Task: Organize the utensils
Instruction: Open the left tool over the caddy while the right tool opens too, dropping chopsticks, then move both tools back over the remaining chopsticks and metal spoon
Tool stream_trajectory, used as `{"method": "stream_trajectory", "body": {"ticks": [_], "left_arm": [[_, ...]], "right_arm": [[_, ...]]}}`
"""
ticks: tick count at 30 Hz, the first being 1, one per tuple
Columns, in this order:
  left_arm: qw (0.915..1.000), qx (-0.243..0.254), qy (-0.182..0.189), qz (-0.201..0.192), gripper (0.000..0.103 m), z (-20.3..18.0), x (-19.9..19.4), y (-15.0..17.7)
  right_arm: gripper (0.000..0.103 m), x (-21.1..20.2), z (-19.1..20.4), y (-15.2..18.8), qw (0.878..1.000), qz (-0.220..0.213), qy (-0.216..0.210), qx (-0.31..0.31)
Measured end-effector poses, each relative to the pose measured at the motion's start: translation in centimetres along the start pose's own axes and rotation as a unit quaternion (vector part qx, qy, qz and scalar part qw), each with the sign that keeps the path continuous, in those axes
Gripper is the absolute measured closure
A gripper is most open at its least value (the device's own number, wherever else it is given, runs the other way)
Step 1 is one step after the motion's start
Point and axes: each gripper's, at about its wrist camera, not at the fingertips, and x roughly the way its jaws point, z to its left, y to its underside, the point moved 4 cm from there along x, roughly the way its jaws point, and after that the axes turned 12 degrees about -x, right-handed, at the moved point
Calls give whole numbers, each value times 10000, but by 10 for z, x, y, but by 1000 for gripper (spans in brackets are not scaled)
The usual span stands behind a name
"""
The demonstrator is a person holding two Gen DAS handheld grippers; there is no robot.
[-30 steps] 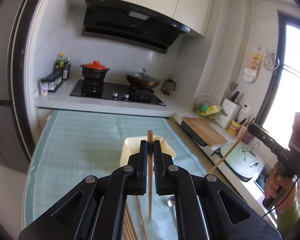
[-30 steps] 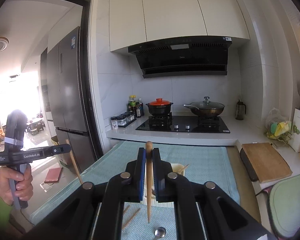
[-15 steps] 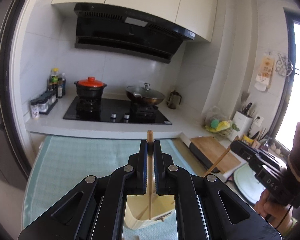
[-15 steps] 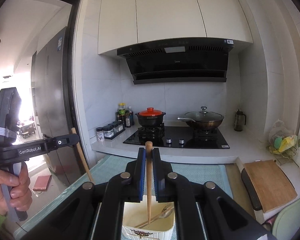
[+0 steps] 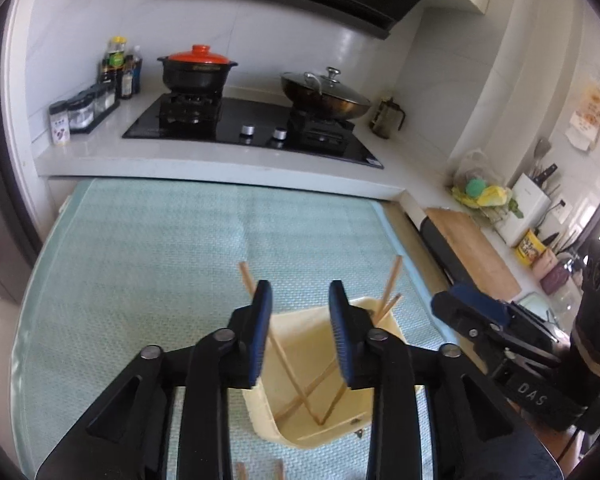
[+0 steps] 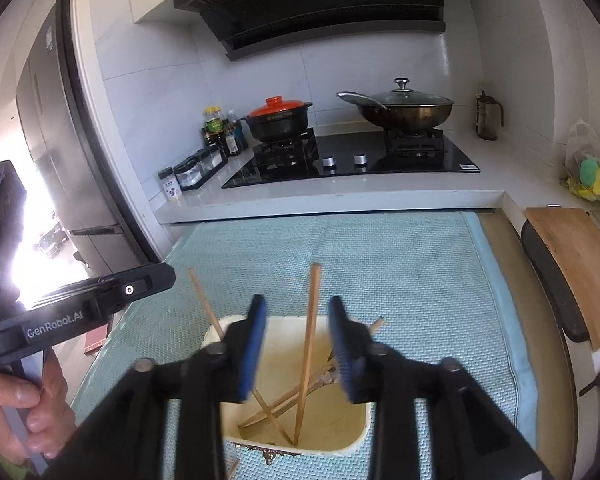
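A cream utensil holder (image 5: 374,424) (image 6: 356,438) stands on the teal mat, with several wooden chopsticks (image 5: 284,354) (image 6: 309,354) leaning inside it. My left gripper (image 5: 300,304) is open just above the holder and holds nothing. My right gripper (image 6: 296,320) is open above the holder too, with an upright chopstick standing free between its fingers. The right gripper also shows at the right of the left wrist view (image 5: 460,304). The left gripper shows at the left of the right wrist view (image 6: 156,276).
The teal mat (image 5: 160,248) (image 6: 400,248) covers the table. Ends of more chopsticks (image 5: 242,470) lie on the mat near me. Behind is a counter with a hob, a red-lidded pot (image 5: 196,68) and a wok (image 5: 324,96). A cutting board (image 6: 576,256) lies at the right.
Both grippers tilted down over the holder and opened. The chopstick each one held has dropped into the holder.
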Motion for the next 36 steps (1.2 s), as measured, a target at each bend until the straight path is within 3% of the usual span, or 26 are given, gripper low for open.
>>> {"method": "stream_trajectory", "body": {"ticks": [1, 7, 11, 15, 21, 28, 32, 36], "left_arm": [[10000, -22, 27, -80, 52, 3, -11, -2], [9977, 506, -97, -432, 30, 15, -105, 7], [9939, 930, -261, -534, 18, 25, -172, 38], [9887, 1291, -532, -554, 11, 41, -214, 84], [9899, 1168, -757, -288, 11, 72, -214, 177], [9972, 463, -538, -218, 11, 85, -188, 268], [9971, 389, -650, -105, 11, 84, -176, 293], [9976, 341, -598, -15, 11, 84, -172, 303]], "right_arm": [[47, -11, -3, -3, 9998, -158, 64, 37], [42, -91, 1, -15, 9956, -643, 492, -480], [33, -147, 9, 1, 9912, -806, 664, -808], [33, -189, 17, 37, 9879, -728, 824, -1096], [32, -216, 39, 113, 9814, -547, 1197, -1397], [32, -216, 76, 231, 9871, -331, 1171, -1044], [32, -204, 93, 281, 9896, -17, 1135, -879], [32, -196, 100, 303, 9921, 197, 972, -766]]}}
